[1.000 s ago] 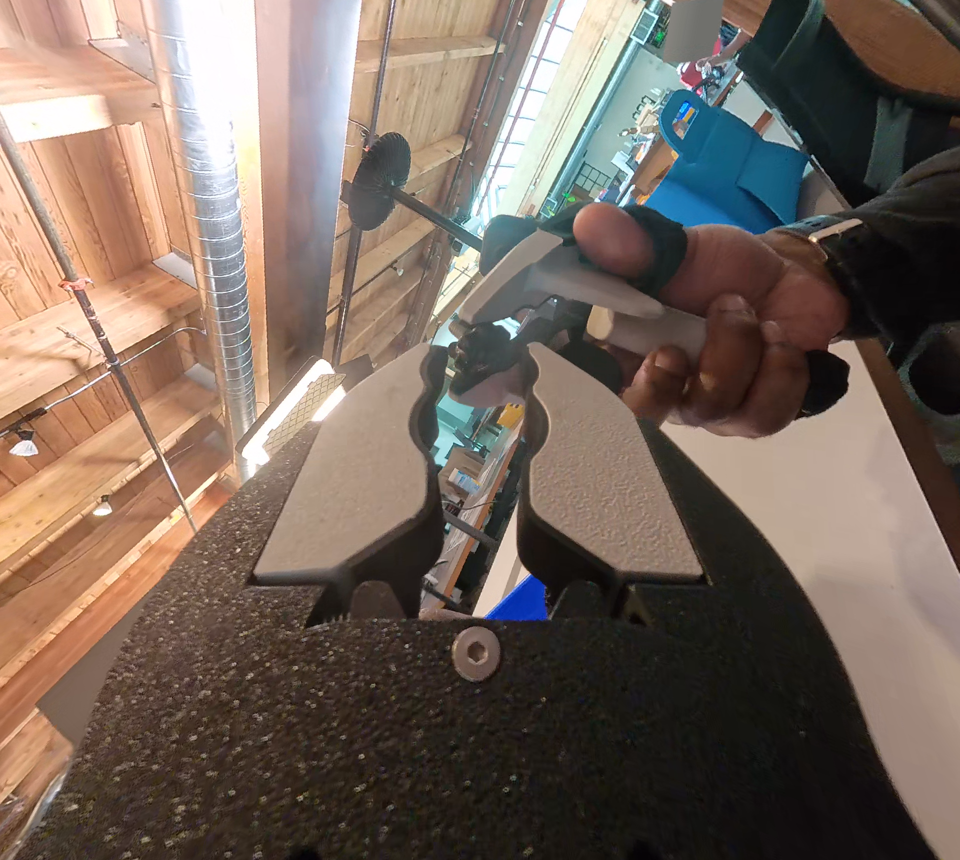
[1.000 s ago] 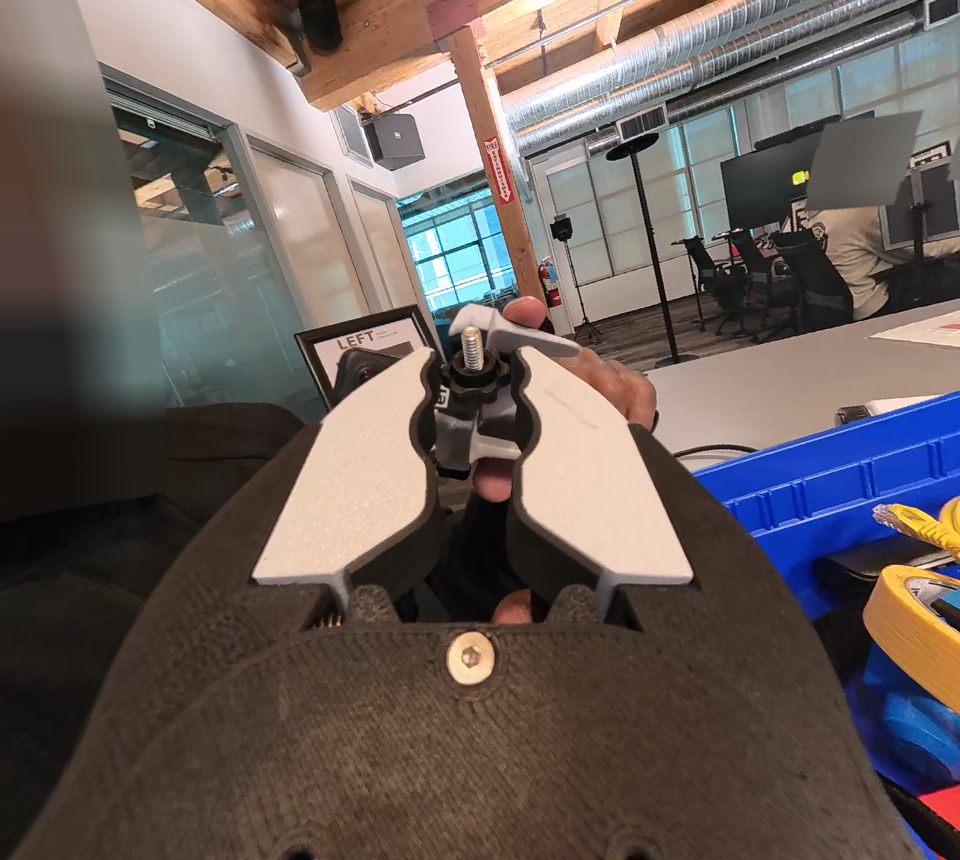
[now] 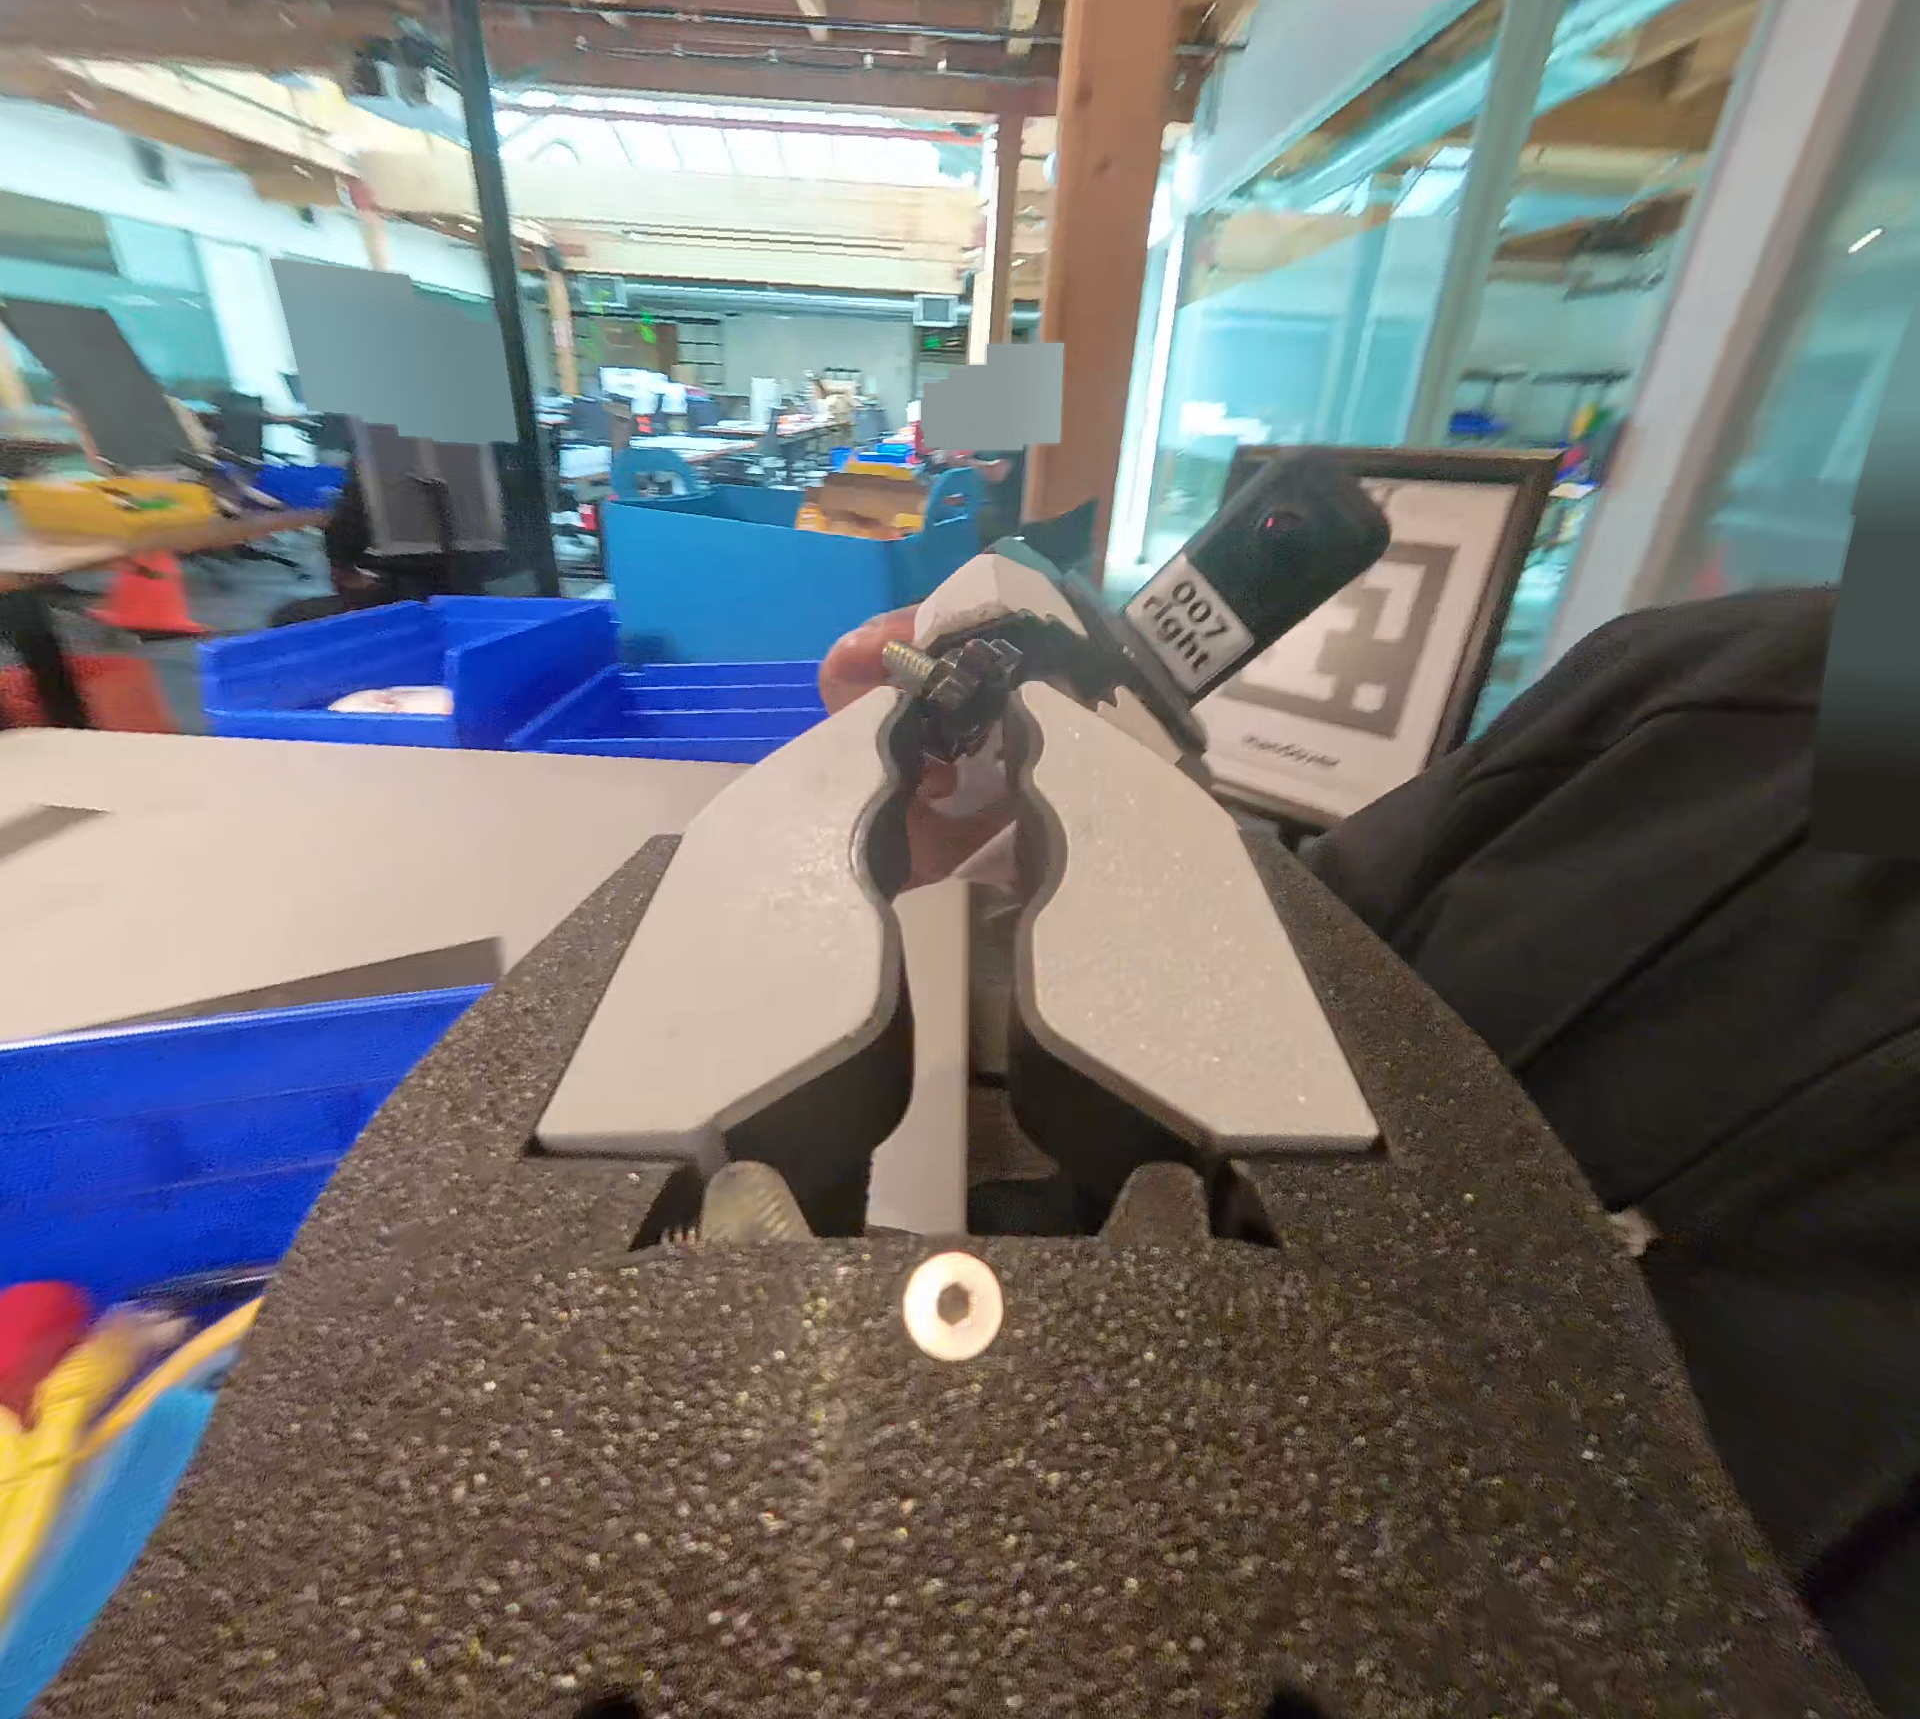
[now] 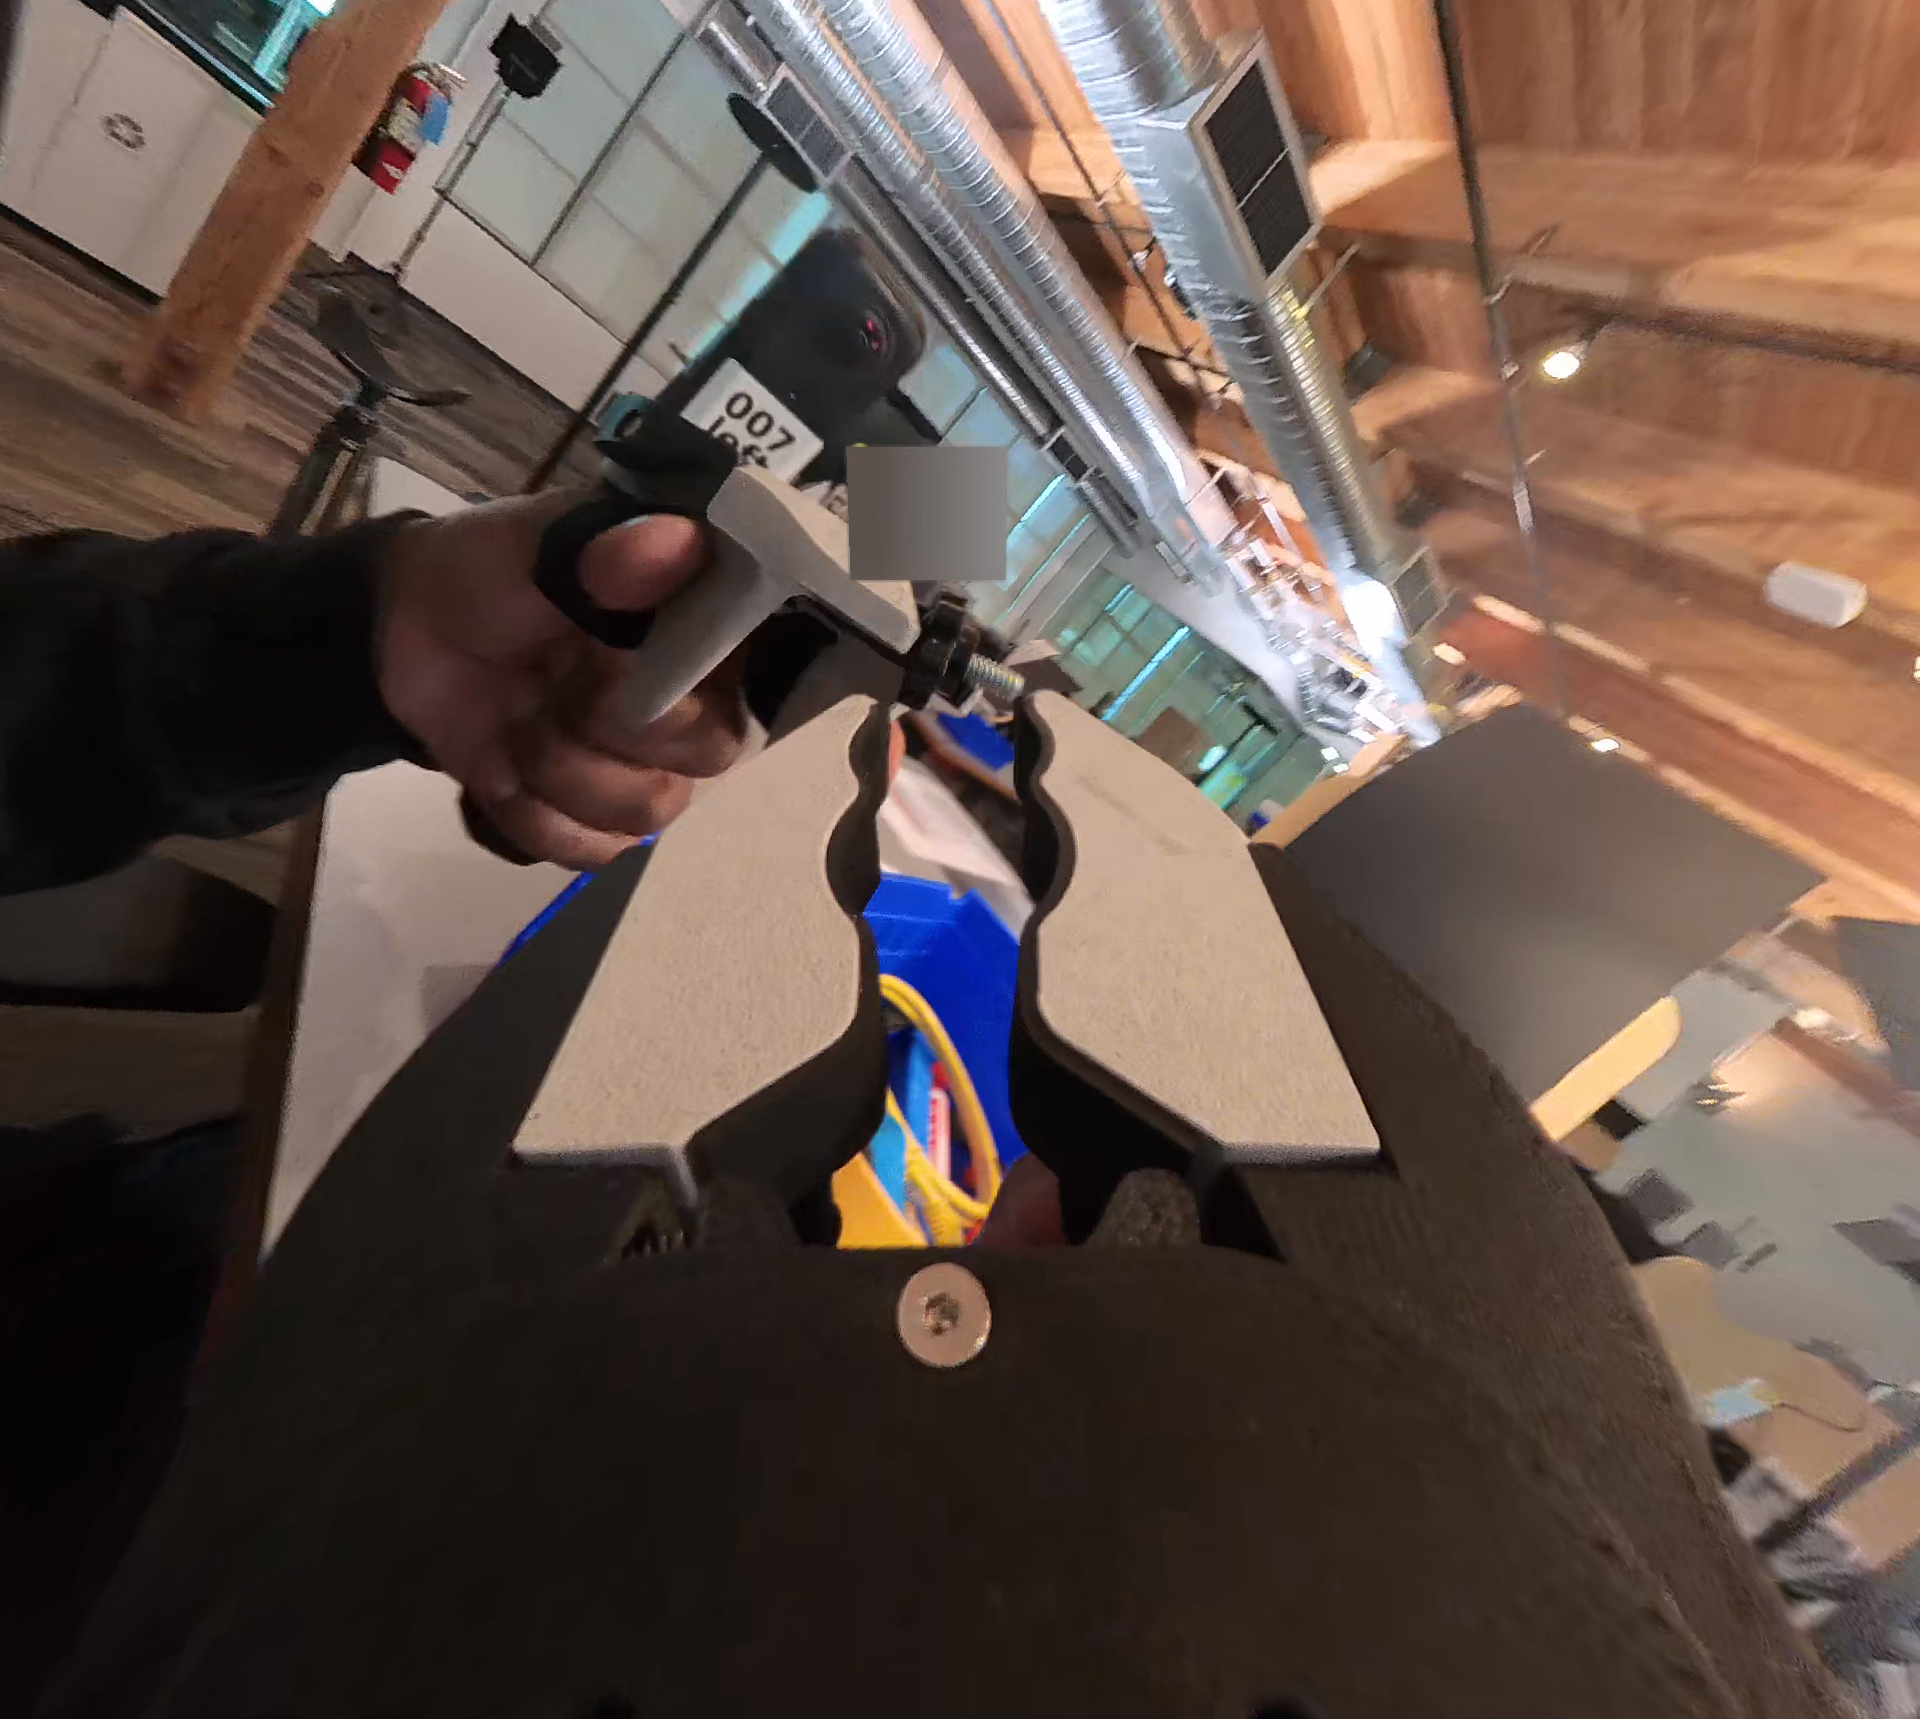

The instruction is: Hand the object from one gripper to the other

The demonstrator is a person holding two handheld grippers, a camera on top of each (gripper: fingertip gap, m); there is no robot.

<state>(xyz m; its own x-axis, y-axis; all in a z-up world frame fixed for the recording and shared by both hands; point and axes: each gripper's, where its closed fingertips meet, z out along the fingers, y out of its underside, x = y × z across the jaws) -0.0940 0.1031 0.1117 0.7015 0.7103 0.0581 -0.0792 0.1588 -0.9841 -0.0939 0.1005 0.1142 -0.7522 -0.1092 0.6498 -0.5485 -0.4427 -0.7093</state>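
A small black knob [image 3: 961,682] with a scalloped, ribbed rim and a silver threaded stud is pinched at the very tips of the left claw [image 3: 956,719], held in the air above the pale worktop [image 3: 312,838]. The stud juts sideways, clear of the pads. The claw's fingers [image 3: 769,942] are faced with matt, grainy grey plates with wavy inner edges, set in a black speckled body. How much of the knob is gripped is hidden by the tips.

The right claw [image 4: 951,713] is spread wide with nothing between its pads; the knob is seen just beyond its tips, apart from them. In the right wrist view the other tool is gripped by a hand [image 4: 520,682], one finger through a black loop.

A white printed label [image 3: 1190,641] is carried on a black camera body [image 3: 1278,547]. A framed card [image 3: 1382,630] with a blocky black-and-white pattern is partly hidden behind it. Blue plastic bins [image 3: 520,682] are blurred; a yellow cable [image 4: 935,1098] is glimpsed through the gap.
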